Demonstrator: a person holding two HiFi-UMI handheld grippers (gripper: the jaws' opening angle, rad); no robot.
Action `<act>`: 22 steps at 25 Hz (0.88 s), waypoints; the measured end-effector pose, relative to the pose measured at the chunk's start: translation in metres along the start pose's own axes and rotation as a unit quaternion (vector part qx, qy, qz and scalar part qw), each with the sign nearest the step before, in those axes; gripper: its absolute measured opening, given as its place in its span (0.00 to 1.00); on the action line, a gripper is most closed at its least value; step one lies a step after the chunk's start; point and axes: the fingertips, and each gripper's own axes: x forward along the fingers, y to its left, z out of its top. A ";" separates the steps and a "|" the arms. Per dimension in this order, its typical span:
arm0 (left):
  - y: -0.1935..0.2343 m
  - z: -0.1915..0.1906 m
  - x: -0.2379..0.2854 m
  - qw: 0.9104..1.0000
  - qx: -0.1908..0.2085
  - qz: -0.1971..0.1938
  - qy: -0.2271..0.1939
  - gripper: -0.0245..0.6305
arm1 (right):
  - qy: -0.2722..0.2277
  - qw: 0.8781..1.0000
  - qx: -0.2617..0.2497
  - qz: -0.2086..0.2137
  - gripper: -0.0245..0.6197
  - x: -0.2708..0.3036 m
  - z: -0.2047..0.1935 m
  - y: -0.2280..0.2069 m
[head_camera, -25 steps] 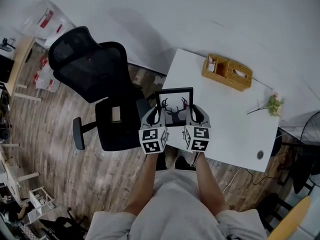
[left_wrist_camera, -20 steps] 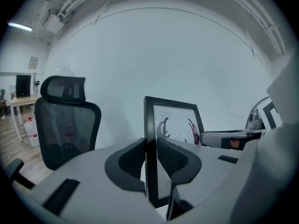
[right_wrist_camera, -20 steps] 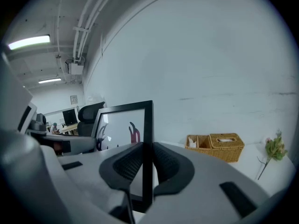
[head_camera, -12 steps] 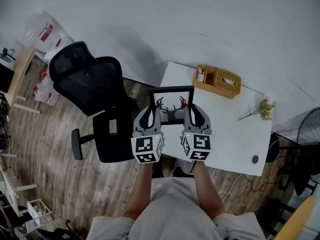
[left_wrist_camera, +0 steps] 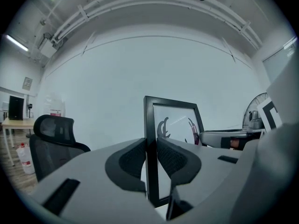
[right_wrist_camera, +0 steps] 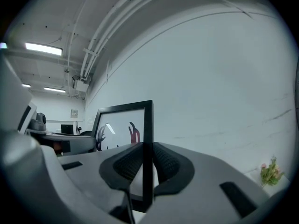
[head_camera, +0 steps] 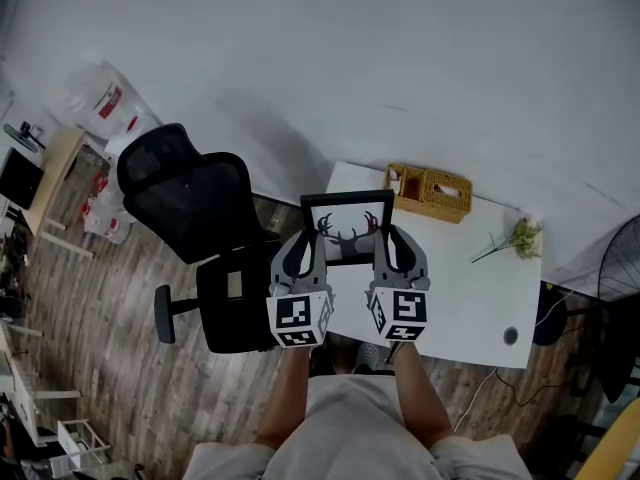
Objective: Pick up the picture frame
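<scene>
The picture frame [head_camera: 347,230] is black-edged with a deer-antler print and hangs in the air above the white table's [head_camera: 470,288] near-left part. My left gripper [head_camera: 305,251] is shut on the frame's left edge [left_wrist_camera: 149,139], its ribbed pads pressing both faces. My right gripper [head_camera: 390,248] is shut on the right edge [right_wrist_camera: 147,139] the same way. In both gripper views the frame stands upright against the pale wall, with the antler print [left_wrist_camera: 164,127] showing through the glass.
A black office chair [head_camera: 205,233] stands left of the table. On the table's far side sits a yellow wicker basket [head_camera: 428,192], with a small flower sprig [head_camera: 518,238] to the right. A fan [head_camera: 618,288] stands at the right edge. Wooden floor lies to the left.
Both grippers have risen with the frame held between them; the table and chair look smaller and farther below. The grip on both edges is unchanged.
</scene>
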 end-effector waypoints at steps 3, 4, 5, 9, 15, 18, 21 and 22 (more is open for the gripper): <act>-0.007 0.011 -0.006 1.000 0.006 -0.002 -0.011 0.18 | -0.013 1.000 0.000 0.000 0.15 -0.009 0.010 -0.002; -0.010 0.013 -0.009 1.000 0.006 -0.002 -0.015 0.18 | -0.017 1.000 -0.001 0.001 0.15 -0.012 0.014 -0.003; -0.012 0.015 -0.013 1.000 0.005 -0.003 -0.020 0.18 | -0.021 1.000 -0.003 0.001 0.15 -0.017 0.016 -0.003; -0.028 0.015 -0.036 0.999 0.006 -0.003 -0.037 0.18 | -0.037 0.999 -0.010 0.006 0.15 -0.045 0.018 -0.003; -0.034 0.012 -0.046 0.999 0.002 -0.002 -0.042 0.18 | -0.043 0.999 -0.015 0.013 0.15 -0.055 0.017 -0.004; -0.036 0.010 -0.048 0.999 0.002 -0.004 -0.041 0.18 | -0.047 0.999 -0.016 0.013 0.15 -0.058 0.015 -0.005; -0.034 0.005 -0.052 0.999 0.005 -0.001 -0.035 0.18 | -0.040 0.999 -0.010 0.015 0.15 -0.061 0.006 -0.002; -0.034 0.003 -0.052 0.999 0.004 -0.001 -0.033 0.18 | -0.038 0.999 -0.009 0.016 0.15 -0.062 0.003 -0.001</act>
